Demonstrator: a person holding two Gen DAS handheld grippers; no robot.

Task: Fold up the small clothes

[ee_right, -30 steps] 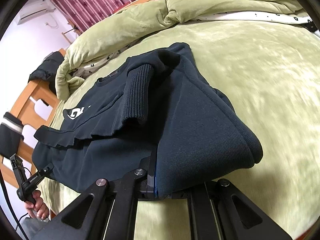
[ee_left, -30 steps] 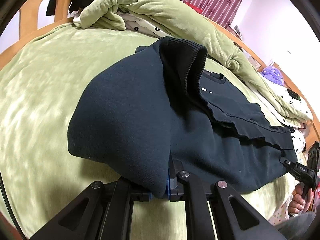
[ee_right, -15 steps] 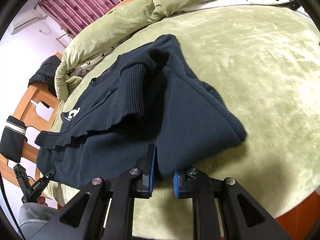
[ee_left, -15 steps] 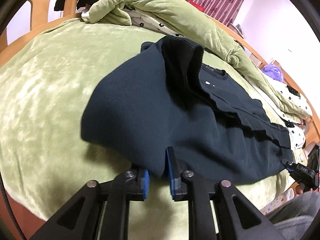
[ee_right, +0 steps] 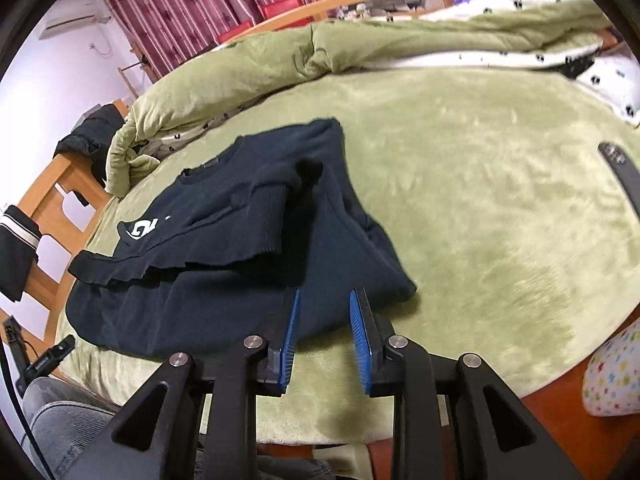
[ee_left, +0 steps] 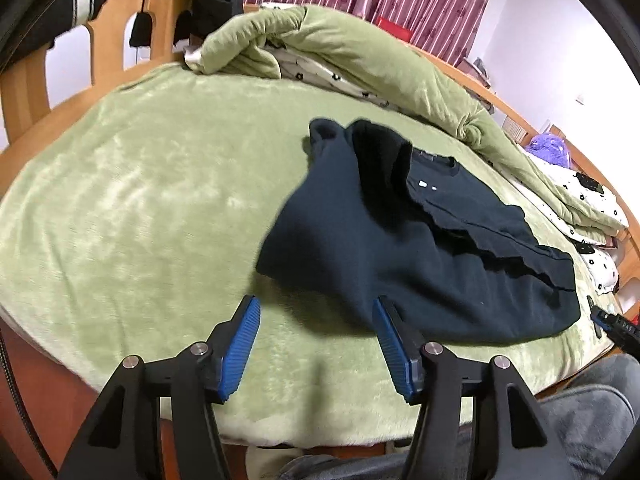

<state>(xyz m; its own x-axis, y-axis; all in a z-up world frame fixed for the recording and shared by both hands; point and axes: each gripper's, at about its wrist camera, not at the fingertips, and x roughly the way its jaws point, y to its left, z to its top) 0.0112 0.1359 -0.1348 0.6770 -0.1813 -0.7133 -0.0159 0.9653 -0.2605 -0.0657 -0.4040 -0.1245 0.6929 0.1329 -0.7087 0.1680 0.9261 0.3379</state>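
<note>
The dark navy sweater lies partly folded on the green blanket that covers the bed, one side and its ribbed cuff turned in over the chest. The left gripper sits at the near edge of the bed, just below the folded corner of the sweater; its jaws have just been opening and now stand wide apart, released, with only bare blanket between the blue pads. Its right-hand pad sits right at the sweater's near hem, though whether it touches the cloth cannot be told.

From the other side, the right gripper is at the near hem of the sweater, close to its folded right corner. Its jaws have also just been opening and stand a little apart; the hem shows in the gap between the fingertips, but the pads are not pressing on it, so the cloth is let go.

A white logo is printed on the chest; its shape looks like a stylised letter, but it cannot be read with certainty. Two small white marks show below the neckline in the left view, too small to read. A rolled green quilt lies along the far edge of the bed, well apart from the sweater
</note>
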